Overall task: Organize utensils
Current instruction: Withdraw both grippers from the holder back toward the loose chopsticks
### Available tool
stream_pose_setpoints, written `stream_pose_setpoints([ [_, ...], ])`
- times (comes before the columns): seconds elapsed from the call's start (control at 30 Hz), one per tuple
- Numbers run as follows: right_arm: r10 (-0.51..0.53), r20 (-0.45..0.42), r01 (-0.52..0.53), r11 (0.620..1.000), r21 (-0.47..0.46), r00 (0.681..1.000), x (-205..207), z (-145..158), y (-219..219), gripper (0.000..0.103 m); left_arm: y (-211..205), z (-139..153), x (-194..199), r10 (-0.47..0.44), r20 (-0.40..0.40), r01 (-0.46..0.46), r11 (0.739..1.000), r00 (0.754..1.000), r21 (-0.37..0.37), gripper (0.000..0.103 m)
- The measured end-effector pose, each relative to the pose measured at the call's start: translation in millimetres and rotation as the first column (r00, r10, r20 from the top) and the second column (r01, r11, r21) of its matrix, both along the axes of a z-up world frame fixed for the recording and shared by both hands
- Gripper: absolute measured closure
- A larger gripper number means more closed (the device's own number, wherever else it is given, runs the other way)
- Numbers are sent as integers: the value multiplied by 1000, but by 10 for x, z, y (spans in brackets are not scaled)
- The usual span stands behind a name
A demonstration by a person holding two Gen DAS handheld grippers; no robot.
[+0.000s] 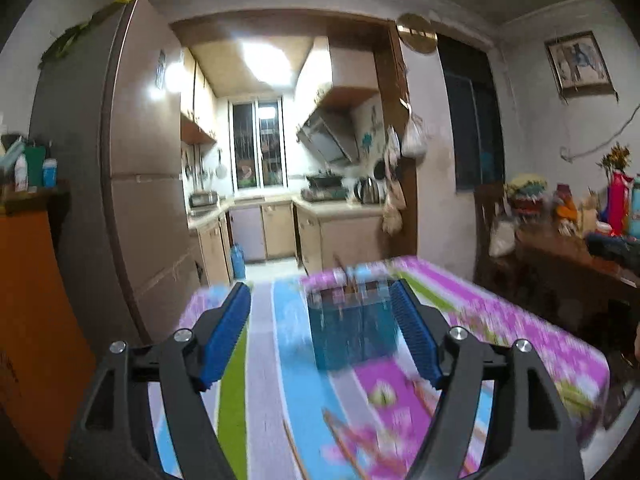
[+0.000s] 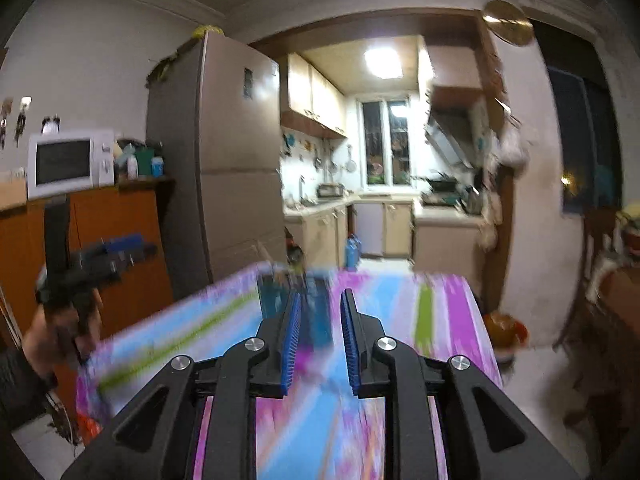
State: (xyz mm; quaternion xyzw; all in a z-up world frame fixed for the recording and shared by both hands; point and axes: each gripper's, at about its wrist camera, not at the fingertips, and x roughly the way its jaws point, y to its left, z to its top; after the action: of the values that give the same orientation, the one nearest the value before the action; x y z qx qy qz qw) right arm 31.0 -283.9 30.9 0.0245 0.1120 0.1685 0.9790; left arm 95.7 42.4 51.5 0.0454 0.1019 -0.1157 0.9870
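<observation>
Left claw (image 1: 320, 336) was spread wide, gripping nothing, above the desk (image 1: 256, 360). Right claw (image 2: 320, 340) was narrowly parted, also gripping nothing. One blue holder (image 1: 352, 328) stood mid-desk toward the far edge, blurred, sticks poking out. Utensils (image 1: 344, 444) lay near; count unclear.

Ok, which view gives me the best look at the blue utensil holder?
The left wrist view: the blue utensil holder sits unobstructed between the open fingers, though blurred. In the right wrist view, the holder is more smeared and partly hidden behind the fingers.
</observation>
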Motion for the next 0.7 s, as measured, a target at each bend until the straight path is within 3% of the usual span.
stream_pose_setpoints([
  [0.13, -81, -85, 78, 996, -32, 993, -665, -907, -153, 81, 37, -428, -249, 23, -64, -22, 999, 998, 24, 33],
  [0.3, -107, -157, 94, 992, -86, 982, -862, -1538, -148, 81, 115, -901, -424, 36, -156, -39, 999, 987, -13, 33],
  [0.47, -94, -181, 77, 992, -99, 979, -820, -1761, -134, 81, 101, -1143, -538, 54, -198, -55, 998, 979, -1, 33],
  [0.7, -128, -191, 113, 990, -84, 973, -699, -1891, -200, 88, 104, -1199, -647, 64, -197, -66, 998, 978, -3, 33],
])
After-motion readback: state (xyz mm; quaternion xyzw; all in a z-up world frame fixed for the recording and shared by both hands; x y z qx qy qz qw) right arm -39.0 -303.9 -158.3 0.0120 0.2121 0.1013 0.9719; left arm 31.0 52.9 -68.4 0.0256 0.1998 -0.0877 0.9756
